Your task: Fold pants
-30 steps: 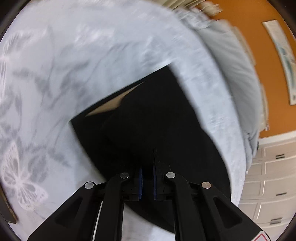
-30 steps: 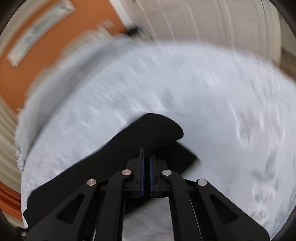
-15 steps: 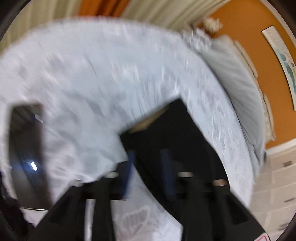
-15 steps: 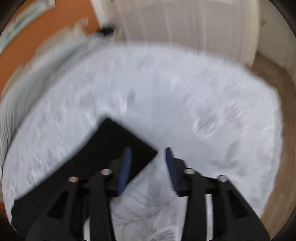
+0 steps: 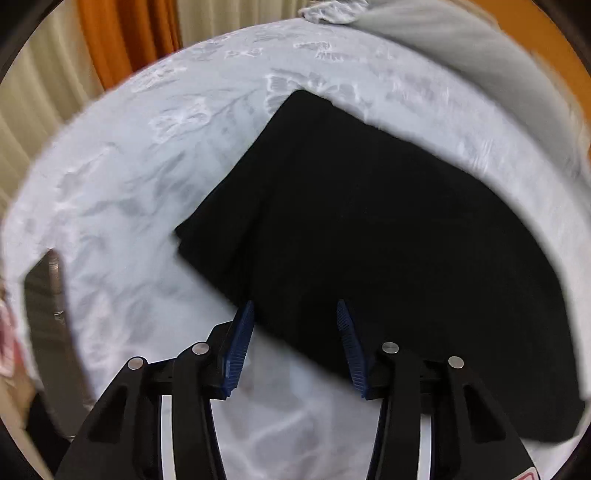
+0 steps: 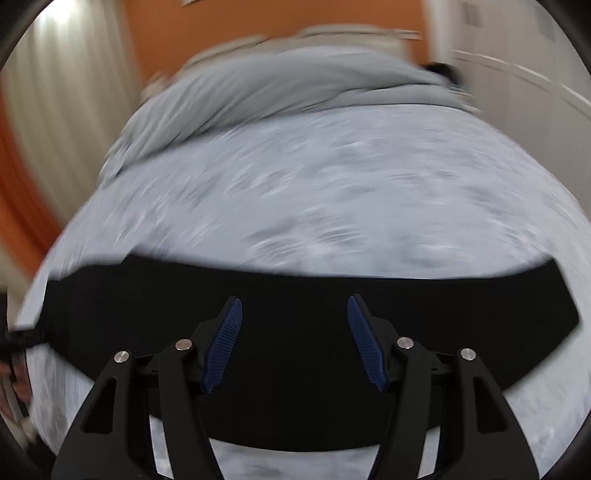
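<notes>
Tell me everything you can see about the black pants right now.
The black pants lie flat on the pale floral bedspread, folded into a long band with straight edges. The cloth looks soft, matte and plain; no seams or pockets can be made out. Both the left gripper and the right gripper are open above them, holding nothing. Only the bedspread visibly touches them.

Right wrist view: right gripper (image 6: 294, 334) jaws spread wide, nothing between the blue pads (image 6: 223, 343). Black pants (image 6: 295, 295) lie flat across the bed (image 6: 351, 192) as a long folded band running left to right, directly under the jaws. Bedspread is pale with a faint pattern, motion-blurred. Grey duvet (image 6: 266, 88) bunched along the far side of the bed. Orange wall (image 6: 277, 18) behind, pale curtain (image 6: 66, 92) at left.
</notes>
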A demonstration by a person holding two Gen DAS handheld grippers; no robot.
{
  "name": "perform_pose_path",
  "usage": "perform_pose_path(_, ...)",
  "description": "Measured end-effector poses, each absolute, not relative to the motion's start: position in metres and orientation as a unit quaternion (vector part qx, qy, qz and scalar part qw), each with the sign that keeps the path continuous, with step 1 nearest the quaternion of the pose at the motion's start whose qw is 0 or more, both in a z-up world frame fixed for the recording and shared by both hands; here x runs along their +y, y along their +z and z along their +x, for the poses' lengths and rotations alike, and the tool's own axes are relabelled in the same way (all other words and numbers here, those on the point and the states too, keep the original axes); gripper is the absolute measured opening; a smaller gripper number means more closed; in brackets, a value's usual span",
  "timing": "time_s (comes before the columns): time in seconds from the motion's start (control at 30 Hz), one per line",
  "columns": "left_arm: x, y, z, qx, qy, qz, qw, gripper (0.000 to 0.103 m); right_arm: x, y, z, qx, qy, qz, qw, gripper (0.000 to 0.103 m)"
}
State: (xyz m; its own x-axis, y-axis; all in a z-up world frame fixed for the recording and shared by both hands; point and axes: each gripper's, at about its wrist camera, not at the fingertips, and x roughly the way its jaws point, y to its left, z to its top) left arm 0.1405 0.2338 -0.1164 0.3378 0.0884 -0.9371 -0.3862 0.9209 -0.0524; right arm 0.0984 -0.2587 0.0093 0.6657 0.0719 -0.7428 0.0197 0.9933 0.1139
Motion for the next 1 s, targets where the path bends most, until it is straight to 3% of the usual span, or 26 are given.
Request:
perform_pose_path(0.03, 0.241, -0.122, 0.136, 0.555, 0.138, -0.157, 0.805, 0.05, -0.237, 0.007, 0.111, 0.416, 0.046, 0.047, 0.907, 0.058)
perform_pose_path(0.1, 0.25, -0.117, 0.136, 0.549, 0.128, -0.173, 0.807, 0.051, -0.2, 0.006, 0.135, 0.427, 0.104, 0.052, 0.897, 0.047)
perform_pose_path(0.2, 0.26, -0.092, 0.126, 0.499, 0.116, -0.227, 0.828, 0.043, -0.155, 0.01, 0.17, 0.434, 0.156, 0.057, 0.885, 0.042)
perform_pose_path(0.3, 0.245, -0.068, 0.135, 0.475, 0.073, -0.21, 0.852, 0.052, -0.12, 0.006, 0.217, 0.446, 0.165, 0.04, 0.879, 0.042)
perform_pose_path(0.33, 0.239, -0.065, 0.141, 0.473, 0.073, -0.198, 0.855, 0.06, -0.113, 0.001, 0.235, 0.459, 0.163, 0.04, 0.872, 0.042)
perform_pose_path(0.57, 0.227, -0.108, 0.148, 0.563, 0.122, -0.114, 0.81, 0.064, -0.078, -0.046, 0.275, 0.528, 0.17, -0.043, 0.831, 0.041)
perform_pose_path(0.6, 0.23, -0.116, 0.144, 0.571, 0.119, -0.121, 0.803, 0.064, -0.069, -0.051, 0.278, 0.523, 0.181, -0.056, 0.831, 0.004)
perform_pose_path(0.7, 0.228, -0.112, 0.143, 0.565, 0.124, -0.105, 0.809, 0.069, -0.054, -0.06, 0.297, 0.502, 0.141, -0.103, 0.847, 0.002)
perform_pose_path(0.8, 0.227, -0.112, 0.151, 0.561, 0.133, -0.091, 0.812, 0.07, -0.071, -0.044, 0.314, 0.466, 0.09, -0.063, 0.878, 0.0)
perform_pose_path(0.9, 0.236, -0.104, 0.151, 0.552, 0.113, -0.128, 0.816, 0.07, -0.099, -0.004, 0.282, 0.42, 0.129, 0.001, 0.898, 0.001)
perform_pose_path(1.0, 0.239, -0.095, 0.156, 0.54, 0.106, -0.143, 0.822, 0.07, -0.1, -0.006, 0.247, 0.442, 0.172, -0.013, 0.88, 0.001)
